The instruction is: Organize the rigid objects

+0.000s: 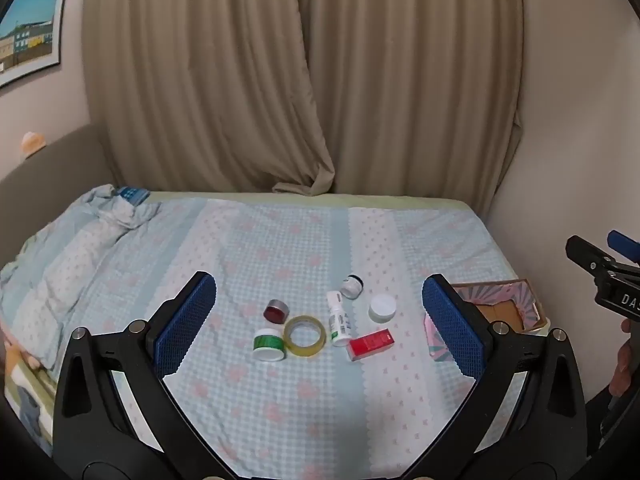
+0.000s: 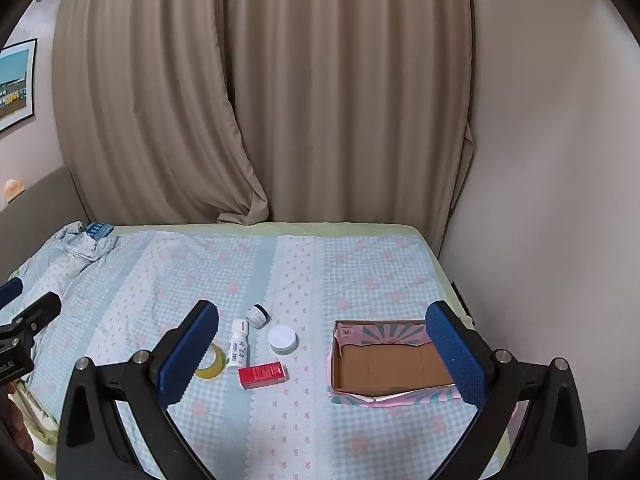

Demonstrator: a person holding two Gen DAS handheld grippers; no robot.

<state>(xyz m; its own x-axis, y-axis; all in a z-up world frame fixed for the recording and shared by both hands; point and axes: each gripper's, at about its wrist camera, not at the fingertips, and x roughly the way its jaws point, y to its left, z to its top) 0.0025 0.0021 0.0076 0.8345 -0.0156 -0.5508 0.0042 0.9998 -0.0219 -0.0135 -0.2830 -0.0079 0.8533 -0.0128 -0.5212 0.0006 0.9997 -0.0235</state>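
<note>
A cluster of small rigid objects lies near the middle of a bed. Among them are a roll of clear yellowish tape (image 1: 305, 336) lying flat, a green-banded jar (image 1: 269, 344) with a white lid touching its left side, and a dark red jar (image 1: 276, 311) with a silver base just behind. To the right of the tape, a white spray bottle (image 1: 338, 323) with a green label lies on its side, a small red carton (image 1: 371, 344) lies flat in front of it, a white-lidded jar (image 1: 382, 308) sits beside it, and a dark-capped jar (image 1: 351, 286) lies tipped over at the back.

Well to the right of the cluster sits an open, shallow cardboard box (image 2: 390, 368) with a pink and teal sunburst pattern on its flaps and a bare brown floor.

The left gripper (image 1: 320, 324) and the right gripper (image 2: 322, 354) both hover above the bed with their blue-padded jaws spread wide, holding nothing.

From the right wrist camera, the tape is half hidden behind a blue pad and the green and red jars are out of sight. From the left wrist camera, the box is mostly covered by a pad. Label text is too small to read.

The bedsheet (image 1: 280, 408) is pale blue check with pink motifs, and a rumpled quilt (image 1: 68, 248) lies at the left. Beige curtains (image 1: 304, 80) hang behind, and a framed picture (image 1: 30, 32) hangs on the left wall.
</note>
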